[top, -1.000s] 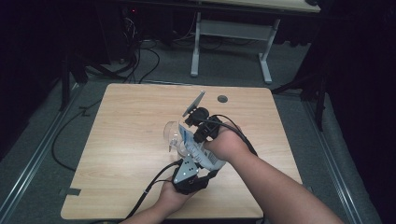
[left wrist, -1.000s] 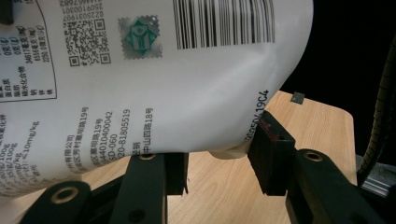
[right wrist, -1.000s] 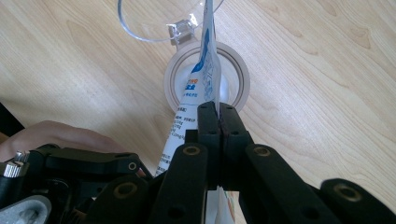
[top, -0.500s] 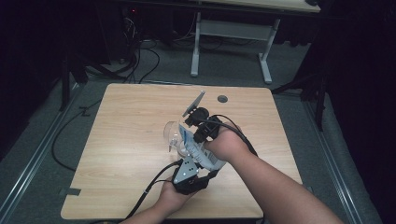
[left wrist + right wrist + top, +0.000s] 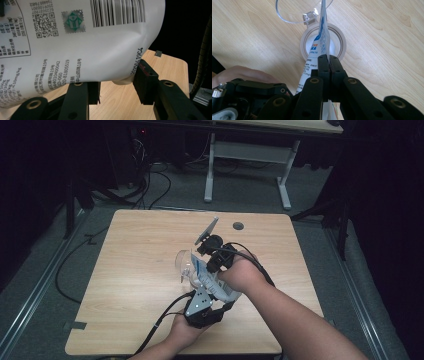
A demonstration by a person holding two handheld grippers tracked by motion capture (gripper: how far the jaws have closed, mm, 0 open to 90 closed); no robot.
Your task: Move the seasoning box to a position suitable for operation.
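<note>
A white pouch (image 5: 82, 50) printed with a barcode and QR code hangs tilted between both grippers over the table's middle. My left gripper (image 5: 116, 86) holds the pouch's lower end, its pads pressing the bulging bottom. In the high view that gripper (image 5: 210, 295) sits near the front edge, under the pouch (image 5: 212, 282). My right gripper (image 5: 328, 60) is shut on the pouch's thin upper edge (image 5: 323, 37), pointing down. Directly below stands a round clear jar (image 5: 322, 42) with its hinged clear lid (image 5: 292, 12) open. The high view shows the jar (image 5: 184, 265) left of the right gripper (image 5: 202, 267).
The wooden table (image 5: 125, 270) has a round cable hole (image 5: 238, 226) near its far edge. Behind it stands another desk's white frame (image 5: 245, 155), with cables (image 5: 150, 180) on the floor. A black cable (image 5: 160, 322) trails from the left gripper off the front edge.
</note>
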